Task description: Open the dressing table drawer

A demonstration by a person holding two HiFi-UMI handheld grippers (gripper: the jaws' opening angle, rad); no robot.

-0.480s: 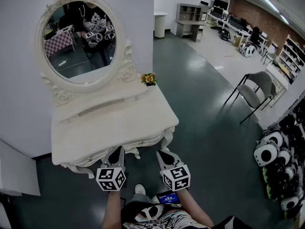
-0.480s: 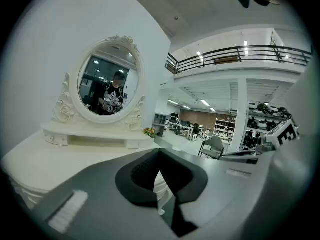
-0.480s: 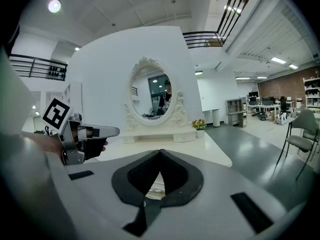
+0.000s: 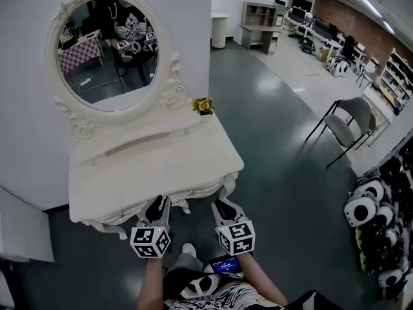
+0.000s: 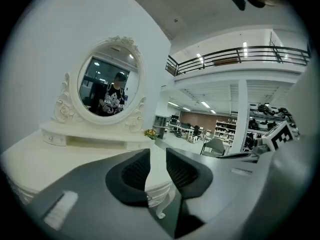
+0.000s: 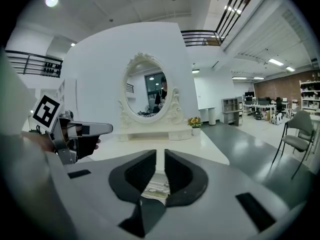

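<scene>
Left gripper (image 4: 157, 205) and right gripper (image 4: 224, 208) are held before ornate white dressing table's (image 4: 155, 163) closed drawer (image 4: 181, 196); left fingers (image 5: 135, 171) apart, right fingers (image 6: 140, 171) narrowly apart.

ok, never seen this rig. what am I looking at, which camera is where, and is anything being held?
No robot: a person holds a two-fingered gripper in each hand, the left gripper and the right gripper. The marker cubes are part of them. The head view is from a camera on the person's head, looking steeply down. The other two views come from a camera on each gripper, looking along its fingers. In front stands a white dressing table with an oval mirror and a small flower ornament at its back corner. Both grippers sit close to the drawer front under the table's near edge. Nothing is held: the left fingers stand apart, the right fingers by a narrower gap, both empty.
</scene>
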